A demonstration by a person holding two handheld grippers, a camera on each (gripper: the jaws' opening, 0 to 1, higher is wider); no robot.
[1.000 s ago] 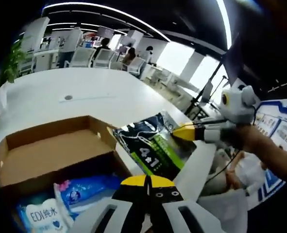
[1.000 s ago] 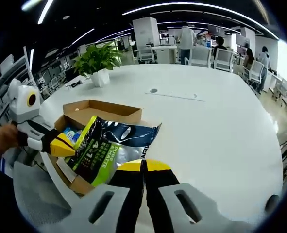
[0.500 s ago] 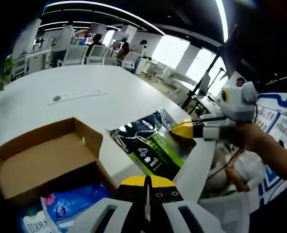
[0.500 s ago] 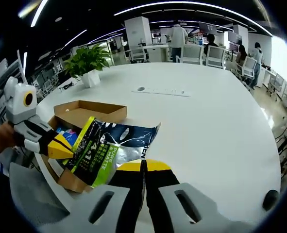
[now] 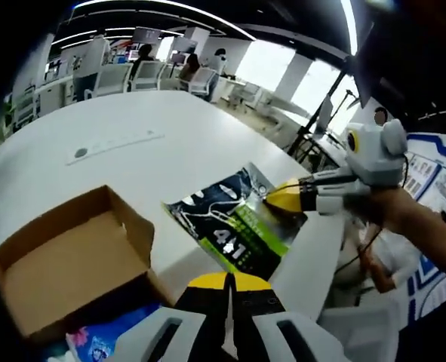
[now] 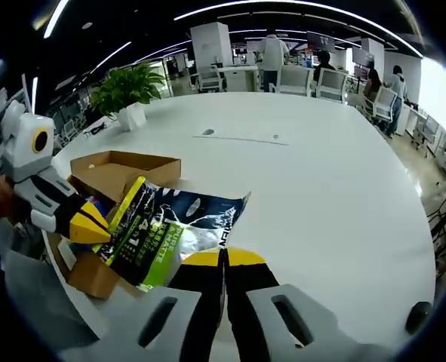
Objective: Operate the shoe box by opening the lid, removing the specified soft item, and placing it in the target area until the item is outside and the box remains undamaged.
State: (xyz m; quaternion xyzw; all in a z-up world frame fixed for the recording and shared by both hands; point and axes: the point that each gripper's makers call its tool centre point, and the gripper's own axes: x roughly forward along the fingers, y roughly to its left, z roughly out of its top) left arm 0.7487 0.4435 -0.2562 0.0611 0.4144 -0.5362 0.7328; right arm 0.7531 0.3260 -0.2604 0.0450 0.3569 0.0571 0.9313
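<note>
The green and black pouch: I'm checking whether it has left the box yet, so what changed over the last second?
The right gripper, shut on the green and black pouch, has carried it a little further from the cardboard box and over the white table. The left gripper has drawn back from the pouch's edge. The box stays open and the left gripper's jaws stay closed.

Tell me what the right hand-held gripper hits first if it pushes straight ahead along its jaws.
Nothing beyond its load, probably: the right hand-held gripper is shut on the glossy black-and-green pouch, and past that lies bare white round table. Depth is uncertain.
</note>
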